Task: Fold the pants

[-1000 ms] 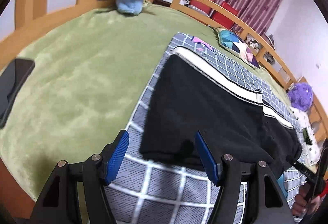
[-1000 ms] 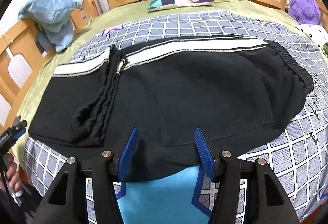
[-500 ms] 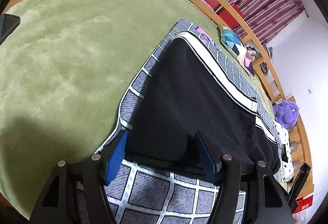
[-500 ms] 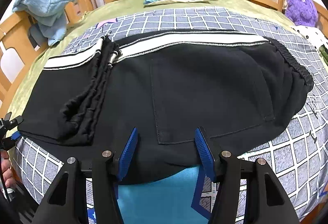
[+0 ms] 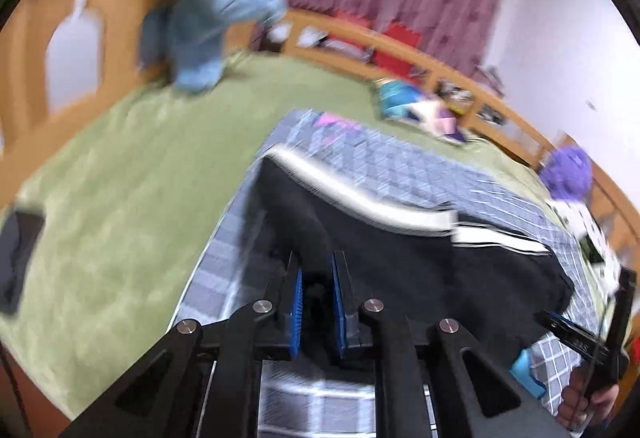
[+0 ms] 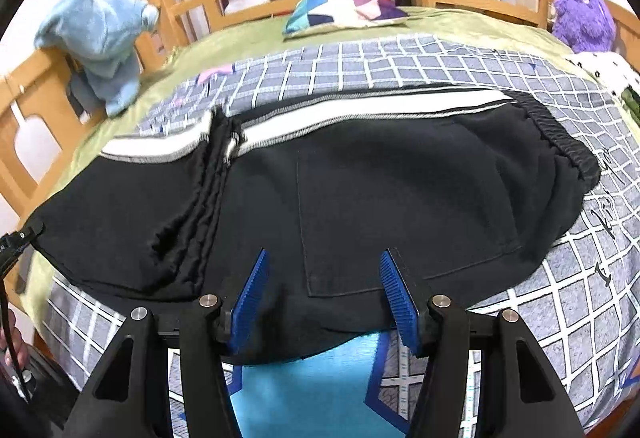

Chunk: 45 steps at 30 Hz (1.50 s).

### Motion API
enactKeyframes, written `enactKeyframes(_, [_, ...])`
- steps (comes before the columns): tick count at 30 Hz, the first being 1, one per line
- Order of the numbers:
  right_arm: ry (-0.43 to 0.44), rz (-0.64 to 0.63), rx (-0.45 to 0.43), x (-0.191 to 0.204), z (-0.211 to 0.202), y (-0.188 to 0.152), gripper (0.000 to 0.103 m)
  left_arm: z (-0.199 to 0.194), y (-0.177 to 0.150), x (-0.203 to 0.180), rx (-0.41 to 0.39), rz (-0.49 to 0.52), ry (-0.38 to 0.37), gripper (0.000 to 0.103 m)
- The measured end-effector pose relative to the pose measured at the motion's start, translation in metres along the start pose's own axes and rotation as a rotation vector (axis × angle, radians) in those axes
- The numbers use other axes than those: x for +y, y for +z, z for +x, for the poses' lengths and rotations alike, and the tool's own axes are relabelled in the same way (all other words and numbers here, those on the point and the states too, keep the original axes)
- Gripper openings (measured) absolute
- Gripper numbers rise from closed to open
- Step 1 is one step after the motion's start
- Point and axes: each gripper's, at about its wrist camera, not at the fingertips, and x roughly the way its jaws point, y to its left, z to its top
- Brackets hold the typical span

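Black pants with a white side stripe lie folded lengthwise on a grey checked sheet, waistband to the right, leg cuffs doubled over at the left. My left gripper is shut on the near edge of the pants at the leg end and lifts the cloth; that view is blurred. My right gripper is open, its blue pads either side of the pants' near edge by the back pocket.
The sheet lies on a green blanket on a wooden-railed bed. A light blue garment hangs on the left rail. A patterned pillow and a purple plush toy lie at the back. A dark phone lies on the blanket.
My left gripper has closed on the leg-end edge of the pants and lifted, tilting its view up. The right gripper has stayed open and has hardly moved.
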Motion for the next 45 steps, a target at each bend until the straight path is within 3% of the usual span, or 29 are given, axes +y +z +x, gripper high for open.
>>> enactKeyframes(2, [0.018,0.034,-0.019,-0.011,-0.009,0.003,0.057,-0.012,0.011,-0.042,-0.034,0.105,-0.053,0.012])
enactKeyframes(5, [0.012,0.077,-0.05,-0.027,-0.022,0.007,0.058,-0.014,0.013,-0.099,-0.015,0.215,-0.185,0.012])
enactKeyframes(7, [0.01,0.114,-0.07,-0.039,-0.031,0.009,0.058,-0.003,0.006,-0.135,0.04,0.253,-0.302,0.012])
enactKeyframes(10, [0.04,0.178,-0.08,-0.056,-0.039,0.01,0.058,0.024,-0.013,-0.166,0.129,0.268,-0.366,0.011])
enactKeyframes(15, [0.076,0.243,-0.06,-0.076,-0.044,0.003,0.058,0.073,-0.053,-0.183,0.277,0.287,-0.367,0.011])
enactKeyframes(18, [0.07,0.238,-0.049,-0.077,-0.043,0.0,0.058,0.071,-0.063,-0.177,0.319,0.276,-0.389,0.014])
enactKeyframes(21, [0.09,0.229,-0.047,-0.071,-0.039,0.001,0.058,0.056,-0.055,-0.161,0.323,0.247,-0.445,0.029])
enactKeyframes(23, [0.135,0.214,-0.04,-0.063,-0.035,0.003,0.058,0.044,-0.049,-0.15,0.289,0.226,-0.437,0.049])
enactKeyframes(24, [0.157,0.201,-0.035,-0.057,-0.031,0.004,0.058,0.039,-0.045,-0.141,0.264,0.216,-0.42,0.051])
enactKeyframes(27, [0.218,0.164,-0.001,-0.033,-0.015,0.006,0.058,0.033,-0.038,-0.11,0.216,0.174,-0.378,0.053])
enactKeyframes(30, [0.325,0.174,0.056,-0.012,0.008,0.006,0.058,0.038,-0.04,-0.082,0.194,0.122,-0.259,0.056])
enactKeyframes(33, [0.37,0.161,0.076,0.007,0.026,0.008,0.058,0.047,-0.043,-0.054,0.204,0.073,-0.154,0.056])
enactKeyframes(36, [0.348,0.119,0.063,0.026,0.038,0.007,0.058,0.051,-0.032,-0.032,0.205,-0.005,-0.151,0.056])
enactKeyframes(40, [0.392,0.098,0.096,0.049,0.049,0.022,0.056,0.055,-0.022,-0.016,0.195,-0.095,-0.174,0.056])
enactKeyframes(43, [0.365,0.034,0.126,0.068,0.055,0.042,0.015,0.061,-0.022,-0.009,0.194,-0.12,-0.166,0.056])
enactKeyframes(45, [0.408,0.024,0.094,0.072,0.041,0.061,0.014,0.066,-0.023,-0.011,0.19,-0.111,-0.143,0.056])
